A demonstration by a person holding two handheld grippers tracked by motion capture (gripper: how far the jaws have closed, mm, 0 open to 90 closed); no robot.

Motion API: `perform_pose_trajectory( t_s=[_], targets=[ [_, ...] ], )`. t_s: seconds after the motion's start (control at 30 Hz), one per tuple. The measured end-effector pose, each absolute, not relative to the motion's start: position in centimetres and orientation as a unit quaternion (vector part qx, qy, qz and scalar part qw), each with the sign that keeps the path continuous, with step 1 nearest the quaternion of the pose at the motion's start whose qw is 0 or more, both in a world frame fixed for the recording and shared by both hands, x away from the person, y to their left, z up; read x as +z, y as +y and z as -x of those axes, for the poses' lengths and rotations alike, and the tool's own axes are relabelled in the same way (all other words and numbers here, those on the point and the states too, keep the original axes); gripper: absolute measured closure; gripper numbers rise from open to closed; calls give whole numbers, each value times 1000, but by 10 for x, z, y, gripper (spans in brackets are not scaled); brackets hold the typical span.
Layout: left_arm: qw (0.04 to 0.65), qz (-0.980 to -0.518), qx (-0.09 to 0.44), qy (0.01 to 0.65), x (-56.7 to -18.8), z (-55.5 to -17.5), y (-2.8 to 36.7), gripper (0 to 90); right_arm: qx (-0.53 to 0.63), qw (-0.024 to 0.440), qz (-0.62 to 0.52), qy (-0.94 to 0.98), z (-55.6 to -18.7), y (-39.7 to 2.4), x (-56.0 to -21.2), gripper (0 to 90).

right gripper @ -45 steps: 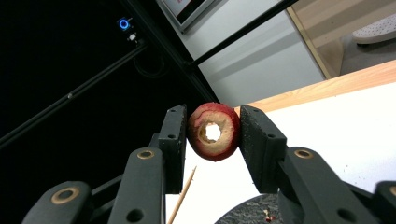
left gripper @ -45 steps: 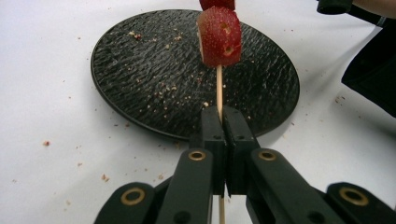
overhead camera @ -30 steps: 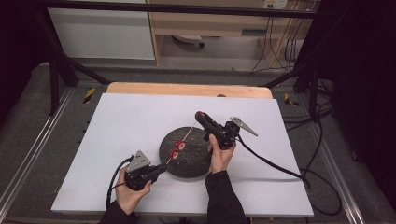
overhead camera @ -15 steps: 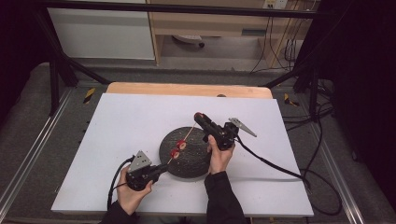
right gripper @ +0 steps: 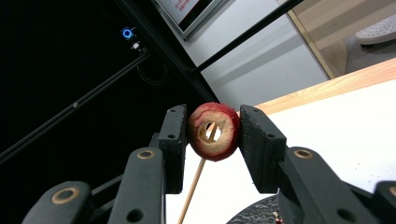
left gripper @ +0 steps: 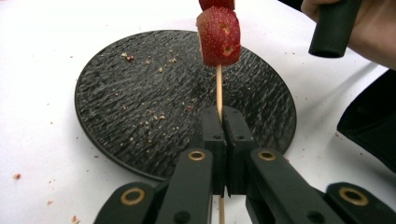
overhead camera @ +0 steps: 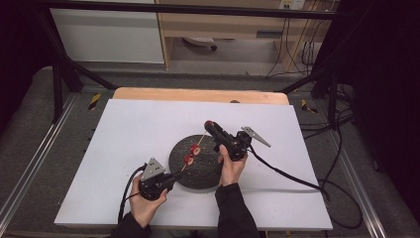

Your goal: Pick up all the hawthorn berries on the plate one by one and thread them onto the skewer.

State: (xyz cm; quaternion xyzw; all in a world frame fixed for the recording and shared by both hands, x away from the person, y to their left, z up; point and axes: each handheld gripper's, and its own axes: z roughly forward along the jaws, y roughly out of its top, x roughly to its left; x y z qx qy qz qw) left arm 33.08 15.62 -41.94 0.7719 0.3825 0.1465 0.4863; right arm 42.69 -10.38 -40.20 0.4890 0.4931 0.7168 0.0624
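My left gripper [overhead camera: 174, 176] is shut on the lower end of a thin wooden skewer [overhead camera: 200, 142], which slants up over the black plate [overhead camera: 207, 172]. In the left gripper view the jaws [left gripper: 219, 122] pinch the stick just below a strawberry piece [left gripper: 218, 35]. Two red pieces [overhead camera: 192, 154] are threaded on the skewer. My right gripper [overhead camera: 209, 124] is shut on a red fruit ring [right gripper: 225, 140] with a cored hole. The skewer's tip [right gripper: 211, 132] shows through that hole, and its shaft [right gripper: 195, 183] runs down below the ring.
The round black textured plate [left gripper: 140, 93] carries scattered crumbs and lies on a white sheet [overhead camera: 124, 134] over a wooden table. More crumbs dot the sheet beside the plate. Black cables [overhead camera: 292, 176] trail from both grippers toward the near edge.
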Motion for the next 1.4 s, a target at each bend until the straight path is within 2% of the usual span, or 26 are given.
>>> perform_pose_trajectory(
  t_s=[0.6,1.4],
  targets=[
    [482,-767,163,392,-421,-329,150,887,718,62,-496,484,-426,-102,-403,638],
    [493,-764,144,391,-415,-346,141,887,707,59,-485,512,-412,-95,-414,637]
  ],
)
